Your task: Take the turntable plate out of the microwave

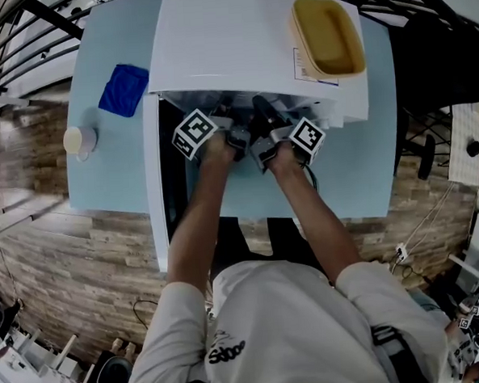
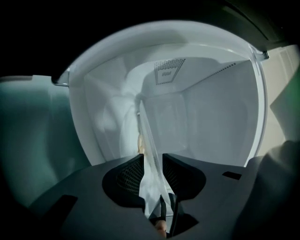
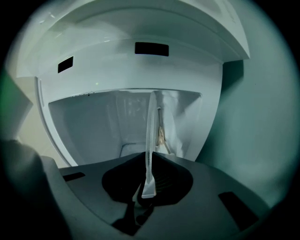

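Firmly closed, the left gripper [image 2: 152,160] and right gripper [image 3: 149,158] are each pinching the rim of the glass turntable plate [image 2: 146,133], which is lying inside the open microwave [image 1: 214,34] at the bench's [image 1: 368,179] far edge. Removal appears to be just starting, and the next move likely calls for a level, matched lift and pull outward.

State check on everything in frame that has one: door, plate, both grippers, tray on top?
Microwave door: open, swung left.
Turntable plate: held at its edge by both grippers, partly inside the microwave.
Left gripper: shut on the plate, as far as the view shows.
Right gripper: shut on the plate's thin edge.
Yellow tray: empty, on the microwave's top.
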A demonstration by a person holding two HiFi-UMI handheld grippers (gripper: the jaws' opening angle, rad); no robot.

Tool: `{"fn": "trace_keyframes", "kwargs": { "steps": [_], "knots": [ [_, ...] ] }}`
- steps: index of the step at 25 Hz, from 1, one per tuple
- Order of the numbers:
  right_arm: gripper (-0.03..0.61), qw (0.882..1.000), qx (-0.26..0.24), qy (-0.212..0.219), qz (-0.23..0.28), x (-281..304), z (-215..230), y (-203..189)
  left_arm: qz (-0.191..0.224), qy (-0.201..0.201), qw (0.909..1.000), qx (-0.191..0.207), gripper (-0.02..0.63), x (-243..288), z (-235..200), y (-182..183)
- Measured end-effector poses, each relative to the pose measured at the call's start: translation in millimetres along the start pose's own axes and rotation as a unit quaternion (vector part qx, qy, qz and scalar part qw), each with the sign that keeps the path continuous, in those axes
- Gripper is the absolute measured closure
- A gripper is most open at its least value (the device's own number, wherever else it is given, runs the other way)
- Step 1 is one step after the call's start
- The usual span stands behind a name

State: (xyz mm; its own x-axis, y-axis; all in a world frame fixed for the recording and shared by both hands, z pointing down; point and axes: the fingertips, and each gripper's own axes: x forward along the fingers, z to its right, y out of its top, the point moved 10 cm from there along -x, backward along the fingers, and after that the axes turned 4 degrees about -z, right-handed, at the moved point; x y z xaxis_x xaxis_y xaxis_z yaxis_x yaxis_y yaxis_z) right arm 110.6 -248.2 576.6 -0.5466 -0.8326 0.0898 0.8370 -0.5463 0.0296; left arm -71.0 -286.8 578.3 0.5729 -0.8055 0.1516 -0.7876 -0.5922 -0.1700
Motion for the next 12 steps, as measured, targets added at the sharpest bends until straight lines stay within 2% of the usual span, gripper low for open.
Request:
{"fn": "trace_keyframes", "kwargs": {
  "steps": [6,8,12],
  "knots": [
    [0.551,1.000,-0.004,-0.012,0.005,-15.9,0.8,-16.6,-0.044,-0.027,0.9984,-0.024,0.498,11.2,-0.6,-3.3],
    [0.549,1.000,-0.005,-0.014,0.013,-22.2,0.9,-22.1,-0.047,-0.023,0.9981,-0.033,0.525,10.7,-1.4,-3.8],
    [0.550,1.000,-0.009,-0.021,0.013,-34.1,-0.4,-33.7,-0.040,-0.010,0.9985,-0.037,0.532,0.7,-4.0,-3.5]
  ]
}}
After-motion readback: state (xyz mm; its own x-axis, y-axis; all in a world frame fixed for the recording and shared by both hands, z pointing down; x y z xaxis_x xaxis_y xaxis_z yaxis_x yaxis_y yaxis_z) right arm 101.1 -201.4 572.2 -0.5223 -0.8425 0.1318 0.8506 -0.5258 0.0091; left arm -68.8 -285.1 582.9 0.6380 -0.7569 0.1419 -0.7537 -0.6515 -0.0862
